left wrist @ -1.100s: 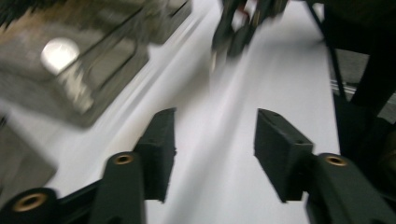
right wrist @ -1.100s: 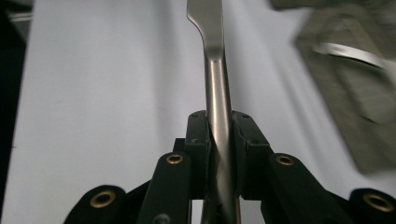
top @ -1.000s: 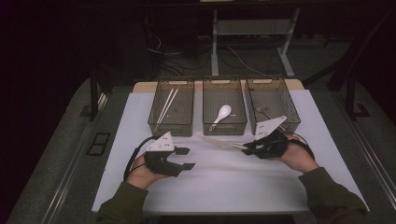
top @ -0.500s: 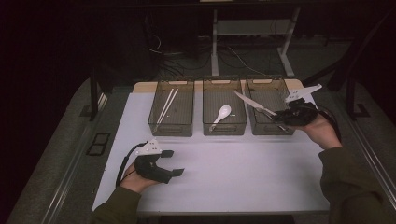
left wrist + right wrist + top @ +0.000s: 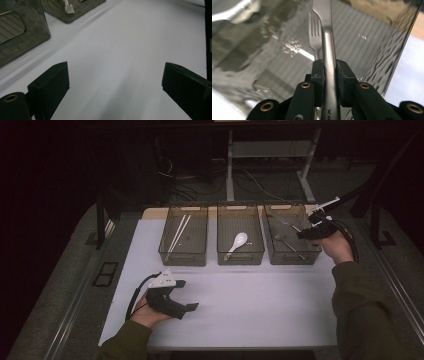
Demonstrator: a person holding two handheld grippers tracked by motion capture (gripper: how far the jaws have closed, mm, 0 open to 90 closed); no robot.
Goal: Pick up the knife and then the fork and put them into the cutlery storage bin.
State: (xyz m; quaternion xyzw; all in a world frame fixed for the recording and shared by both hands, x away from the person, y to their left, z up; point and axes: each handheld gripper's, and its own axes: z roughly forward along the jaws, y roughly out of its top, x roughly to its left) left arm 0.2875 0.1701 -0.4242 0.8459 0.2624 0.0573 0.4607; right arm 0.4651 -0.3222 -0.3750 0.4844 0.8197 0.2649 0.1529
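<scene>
Right claw [image 5: 329, 68], carried from tabletop centre to over right bin [image 5: 292, 255] within last second, is clamping metal knife [image 5: 327, 37] by handle. Blade is being aimed down into bin, above fork [image 5: 314, 30] lying inside. Release judged next. Left claw [image 5: 115, 87] is being rested, jaws wide apart, empty, near tabletop [image 5: 260, 295] front, drawn back slightly. Sorting judged nearly finished.

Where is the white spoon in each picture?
High view: the white spoon lies in the middle bin.
Left gripper view: a bit of it peeks out at the top edge, in that bin.
Right gripper view: I cannot pick it out.
Shared landmark: the white table.
</scene>
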